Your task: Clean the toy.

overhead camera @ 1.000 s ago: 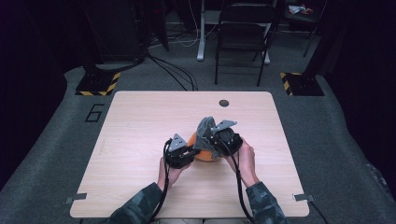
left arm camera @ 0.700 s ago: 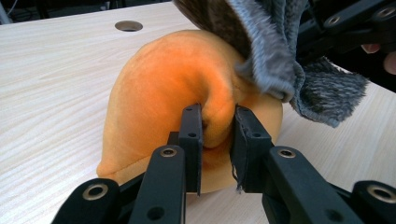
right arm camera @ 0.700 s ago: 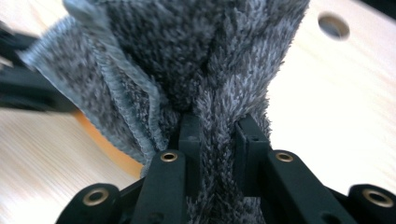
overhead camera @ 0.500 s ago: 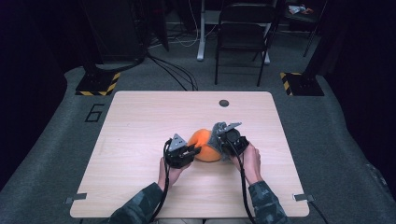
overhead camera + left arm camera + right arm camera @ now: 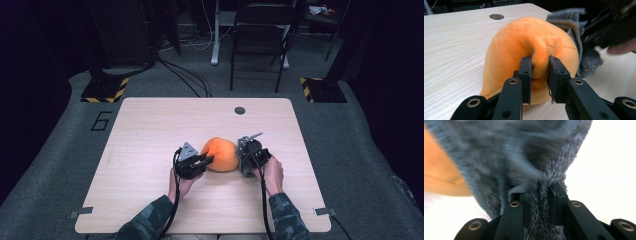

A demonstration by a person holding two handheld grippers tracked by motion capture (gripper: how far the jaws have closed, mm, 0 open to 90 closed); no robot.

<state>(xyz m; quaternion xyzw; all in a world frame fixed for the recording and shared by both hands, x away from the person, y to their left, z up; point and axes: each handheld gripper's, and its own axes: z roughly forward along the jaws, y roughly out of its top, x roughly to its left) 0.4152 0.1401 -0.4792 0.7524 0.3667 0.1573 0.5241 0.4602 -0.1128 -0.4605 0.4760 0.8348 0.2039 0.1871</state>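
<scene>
Near middle of the tabletop (image 5: 150,130), left claw (image 5: 539,75) pinches a fold of the orange plush (image 5: 524,47) to steady it, while right claw (image 5: 541,202) is clamped on grey knit fabric (image 5: 524,157), prob. to pull it over

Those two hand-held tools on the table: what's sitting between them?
In the high view, an orange plush lies between the left tool and the right tool, which pinches grey knit fabric.

The high view is dim around the lit table (image 5: 150,150), the floor falling into dark. In the left gripper view, focus is sharp near, blurred at the upper right. In the right gripper view, the grey knit (image 5: 524,157) is smeared and the tabletop glares white.
</scene>
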